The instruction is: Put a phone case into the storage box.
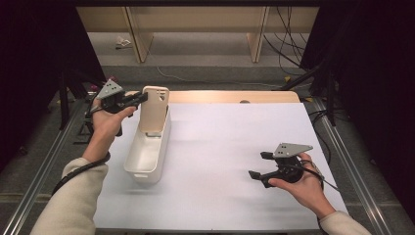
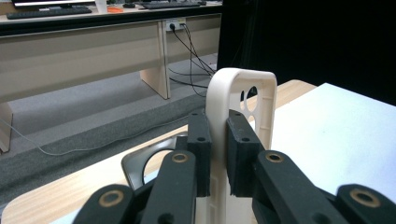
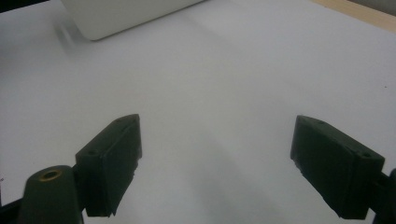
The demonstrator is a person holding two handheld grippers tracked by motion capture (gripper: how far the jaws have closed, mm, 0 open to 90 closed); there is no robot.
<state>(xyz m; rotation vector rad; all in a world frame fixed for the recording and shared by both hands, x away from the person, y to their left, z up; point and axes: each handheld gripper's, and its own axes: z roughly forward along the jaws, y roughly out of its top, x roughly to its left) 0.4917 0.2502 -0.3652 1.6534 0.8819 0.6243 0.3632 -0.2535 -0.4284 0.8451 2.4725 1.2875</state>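
Note:
A cream phone case (image 1: 154, 110) stands upright in the far end of a long white bin (image 1: 147, 161), its top above the bin's rim. My left gripper (image 1: 143, 98) is shut on the case's left edge near the top; in the left gripper view the case (image 2: 243, 88) rises between the two black pads (image 2: 200, 140). Near the table's front right, my right gripper (image 1: 259, 165) is held open just above the white sheet, pointing left. In the right gripper view its pads (image 3: 116, 158) stand wide apart with nothing between them, and the bin's corner (image 3: 116, 16) lies ahead.
A white sheet (image 1: 220, 147) covers most of the wooden table (image 1: 235, 96). Metal rails (image 1: 342, 147) run along both table sides. Beyond the table are a grey floor, cables and a wooden bench (image 1: 195, 24).

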